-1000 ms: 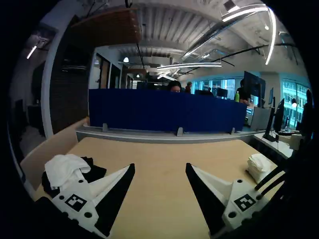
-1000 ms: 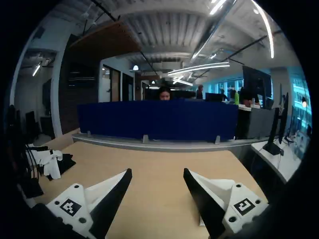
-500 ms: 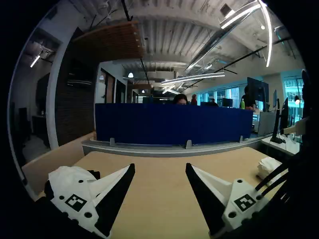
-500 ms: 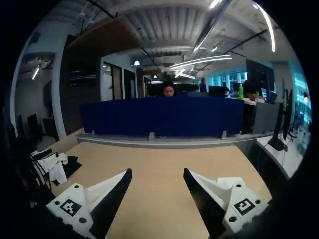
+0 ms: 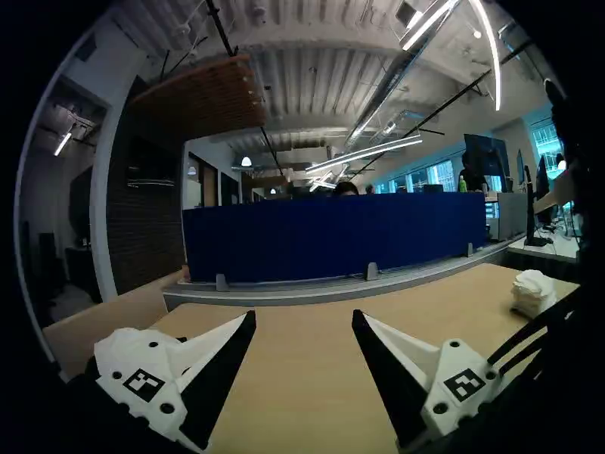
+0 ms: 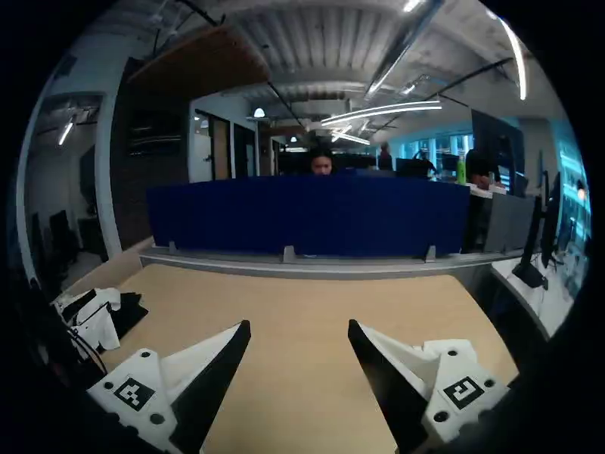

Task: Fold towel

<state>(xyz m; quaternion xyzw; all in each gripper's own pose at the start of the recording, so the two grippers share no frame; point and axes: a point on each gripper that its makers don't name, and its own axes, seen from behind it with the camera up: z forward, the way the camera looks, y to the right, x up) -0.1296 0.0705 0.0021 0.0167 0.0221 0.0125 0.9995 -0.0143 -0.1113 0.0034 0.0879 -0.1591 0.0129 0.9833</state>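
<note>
Wooden table [image 5: 302,340] — blue partition [image 5: 333,234] behind, strip lights [image 5: 367,149] overhead.

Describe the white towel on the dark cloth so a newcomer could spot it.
In the right gripper view, start at the blue divider behind the wooden table, then follow the table to its left side. The white towel lies crumpled there, near the edge. Unlike the white bundle across the table, it sits on a dark cloth.
</note>
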